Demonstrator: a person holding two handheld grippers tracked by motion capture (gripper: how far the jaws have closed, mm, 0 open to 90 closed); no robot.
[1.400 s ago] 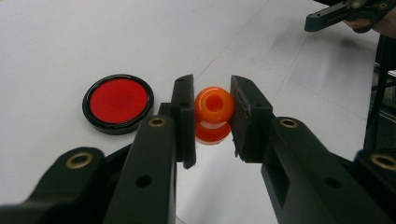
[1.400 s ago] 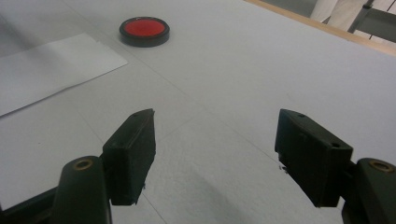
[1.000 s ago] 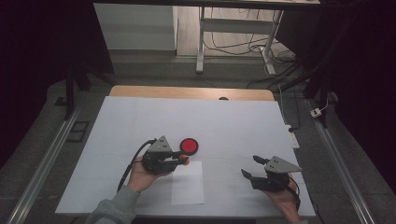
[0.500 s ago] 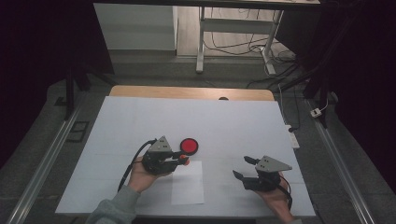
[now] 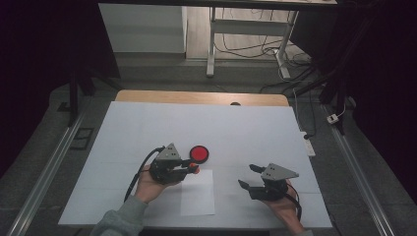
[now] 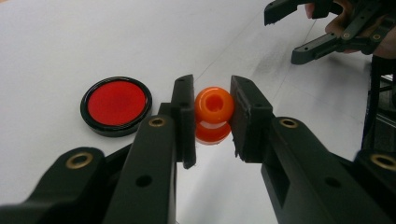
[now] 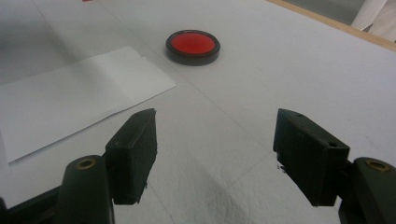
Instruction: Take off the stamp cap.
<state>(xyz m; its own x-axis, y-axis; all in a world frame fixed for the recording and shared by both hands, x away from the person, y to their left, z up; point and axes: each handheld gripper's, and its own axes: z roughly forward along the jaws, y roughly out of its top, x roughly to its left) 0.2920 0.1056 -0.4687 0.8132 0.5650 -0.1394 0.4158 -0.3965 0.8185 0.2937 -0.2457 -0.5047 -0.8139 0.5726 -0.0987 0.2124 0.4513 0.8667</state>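
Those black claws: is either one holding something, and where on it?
The left gripper pinches an orange bead by its two sides; the right gripper holds nothing.

This looks like a lab or test room: a white-covered worktop (image 5: pixel 147 123) stands in a dark space between metal floor rails (image 5: pixel 44 172), with loose cables (image 5: pixel 255 49) and a power strip (image 5: pixel 308 142) on the floor beyond, under a white desk frame (image 5: pixel 211 44).

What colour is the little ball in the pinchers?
Orange ball, held by the left gripper; clearest in the left gripper view.
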